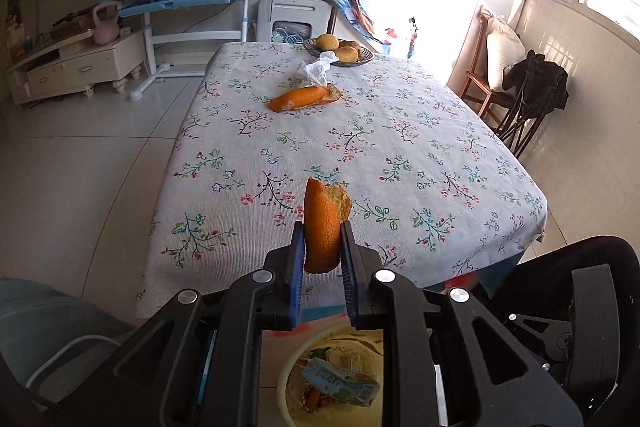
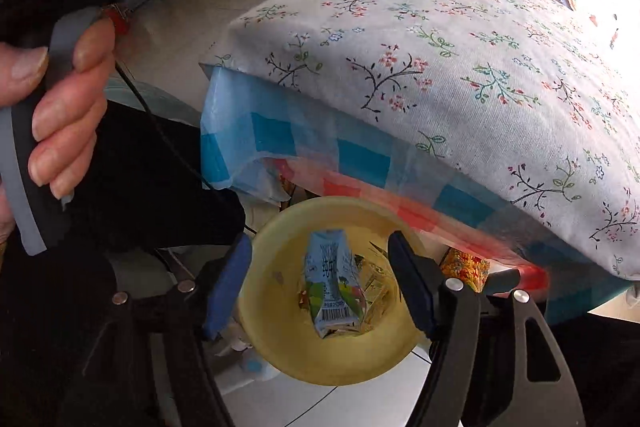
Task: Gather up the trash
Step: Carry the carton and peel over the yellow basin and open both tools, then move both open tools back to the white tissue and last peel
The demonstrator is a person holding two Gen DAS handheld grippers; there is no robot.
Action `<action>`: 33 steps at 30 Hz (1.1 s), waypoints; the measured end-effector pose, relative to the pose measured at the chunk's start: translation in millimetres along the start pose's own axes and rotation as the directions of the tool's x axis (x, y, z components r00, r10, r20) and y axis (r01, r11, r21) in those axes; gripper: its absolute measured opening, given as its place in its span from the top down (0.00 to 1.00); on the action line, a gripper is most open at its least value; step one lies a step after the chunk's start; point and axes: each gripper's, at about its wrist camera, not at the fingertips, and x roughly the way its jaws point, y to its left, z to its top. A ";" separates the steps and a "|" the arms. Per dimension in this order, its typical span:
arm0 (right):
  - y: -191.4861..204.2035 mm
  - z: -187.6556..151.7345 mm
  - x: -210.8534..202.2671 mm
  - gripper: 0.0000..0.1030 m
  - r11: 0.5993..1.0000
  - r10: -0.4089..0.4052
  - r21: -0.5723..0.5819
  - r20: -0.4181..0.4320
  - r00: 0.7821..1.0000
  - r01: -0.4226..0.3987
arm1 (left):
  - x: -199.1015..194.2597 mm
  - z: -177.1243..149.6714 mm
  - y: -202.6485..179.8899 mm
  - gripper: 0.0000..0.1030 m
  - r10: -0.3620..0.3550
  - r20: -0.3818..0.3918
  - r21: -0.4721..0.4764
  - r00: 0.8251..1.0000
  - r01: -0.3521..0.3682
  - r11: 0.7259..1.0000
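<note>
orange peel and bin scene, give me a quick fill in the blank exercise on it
1. The left gripper is shut on a piece of orange ____.
2. The right gripper hangs ____ over the yellow bin.
3. Inside the bin lies a crushed drink ____.
4. On the tablecloth, a second peel lies beside a crumpled white ____.

Missing words: peel; open; carton; tissue

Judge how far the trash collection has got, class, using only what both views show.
Done: a drink carton already lies in the yellow bin. In hand: the left tool grips an orange peel above the table edge; the right tool is open over the bin. Left: another peel and a crumpled tissue remain on the tablecloth.
</note>
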 end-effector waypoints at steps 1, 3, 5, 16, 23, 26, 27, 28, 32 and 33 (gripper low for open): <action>-4.2 0.0 -2.9 0.32 1.000 -0.003 0.016 0.012 1.000 0.003 | -1.1 -3.6 -1.6 0.84 -0.004 -0.005 0.003 1.000 0.004 1.000; -15.1 0.9 -9.5 0.29 0.998 -0.013 0.068 0.041 0.999 0.010 | -2.3 -10.4 -5.8 0.84 -0.015 -0.018 0.016 1.000 0.015 1.000; -26.6 -2.9 -19.0 0.28 0.991 -0.023 0.132 0.081 0.996 0.012 | -2.7 -17.5 -13.7 0.84 -0.029 -0.036 0.038 0.999 0.030 0.999; -92.4 -7.1 -65.5 0.24 0.898 -0.122 0.440 0.292 0.949 -0.020 | 17.4 -76.7 -69.4 0.83 -0.041 -0.314 0.293 0.948 0.138 0.946; -93.4 -9.9 -72.5 0.22 0.890 -0.138 0.456 0.310 0.941 -0.020 | 7.5 -78.8 -70.7 0.44 0.032 -0.241 0.315 0.970 0.047 0.948; -90.6 -11.2 -73.9 0.22 0.894 -0.145 0.449 0.317 0.937 -0.014 | -1.4 -65.6 -57.5 0.38 0.046 -0.170 0.255 0.984 -0.001 0.967; -89.7 -11.1 -74.4 0.22 0.894 -0.148 0.447 0.319 0.936 -0.011 | -4.1 -62.1 -53.3 0.35 0.060 -0.144 0.237 0.988 -0.024 0.971; -89.1 -11.3 -73.5 0.21 0.895 -0.150 0.446 0.318 0.936 -0.008 | -6.3 -58.2 -48.6 0.32 0.074 -0.120 0.219 0.990 -0.047 0.975; -86.3 -12.7 -73.3 0.21 0.900 -0.154 0.435 0.315 0.936 0.002 | -17.0 -48.1 -35.1 0.26 0.105 -0.045 0.148 0.993 -0.097 0.984; -84.9 -12.5 -73.0 0.21 0.902 -0.156 0.432 0.314 0.936 0.005 | -19.0 -46.0 -32.8 0.25 0.109 -0.031 0.133 0.994 -0.104 0.986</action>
